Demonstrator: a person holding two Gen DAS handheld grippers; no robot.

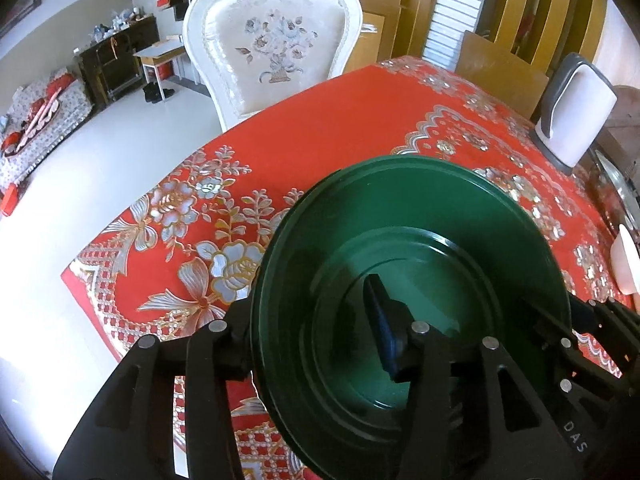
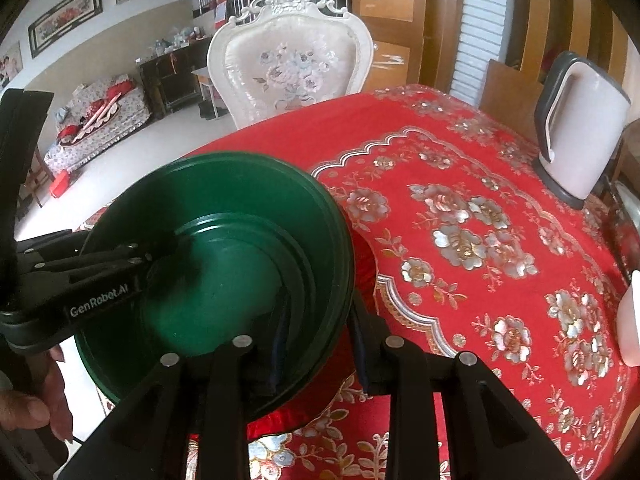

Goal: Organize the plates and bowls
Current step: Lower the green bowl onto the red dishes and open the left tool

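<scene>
L (image 1: 320, 344) + R grippers (image 2: 316, 344) gripping green bowl (image 1: 420, 216)

Glossy smooth green bowl (image 1: 412, 240), matt black plastic tool (image 2: 320, 364), shiny embroidered red tablecloth (image 2: 460, 184).

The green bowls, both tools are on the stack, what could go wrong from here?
The green bowls are nested and held only at opposite rims by the left tool and right tool; uneven pulling could tip or separate them. They sit near the table edge, so a slip might send them to the floor.
</scene>
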